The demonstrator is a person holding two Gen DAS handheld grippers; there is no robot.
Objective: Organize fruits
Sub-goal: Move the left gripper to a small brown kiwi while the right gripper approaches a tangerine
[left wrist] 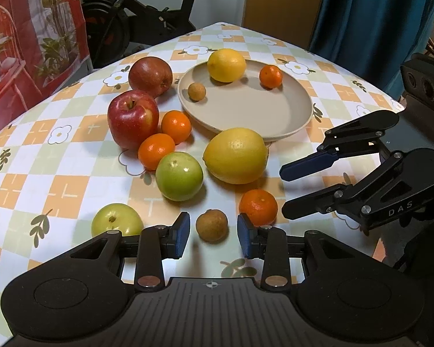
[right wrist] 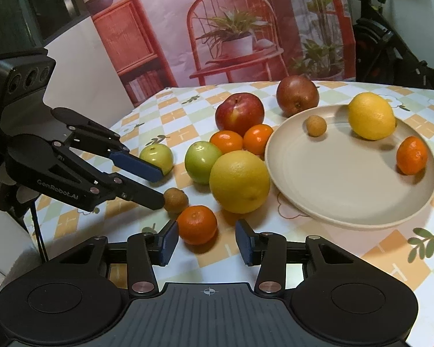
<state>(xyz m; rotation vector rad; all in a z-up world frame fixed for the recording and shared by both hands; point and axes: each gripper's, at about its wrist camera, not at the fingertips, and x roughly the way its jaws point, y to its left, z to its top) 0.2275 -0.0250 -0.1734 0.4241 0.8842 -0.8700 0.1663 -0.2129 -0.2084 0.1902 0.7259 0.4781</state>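
A beige plate point(left wrist: 245, 110) point(right wrist: 347, 190) holds a lemon point(left wrist: 227, 65), a mandarin point(left wrist: 271, 76) and a small brown longan point(left wrist: 196, 91). On the cloth lie two red apples point(left wrist: 133, 118), two green apples point(left wrist: 179, 176), a big lemon point(left wrist: 235, 156) point(right wrist: 239, 181), mandarins and a longan point(left wrist: 211, 225) point(right wrist: 175, 200). My left gripper point(left wrist: 213, 235) point(right wrist: 156, 186) is open, its jaws either side of that longan. My right gripper point(right wrist: 206, 241) point(left wrist: 286, 190) is open, a mandarin point(right wrist: 197, 225) point(left wrist: 258, 206) between its fingertips.
The table has a checked flower cloth point(left wrist: 57, 159). An exercise bike point(left wrist: 136, 23) stands behind the far edge, beside a printed backdrop point(right wrist: 231, 29). A blue curtain point(left wrist: 370, 14) hangs at the far right.
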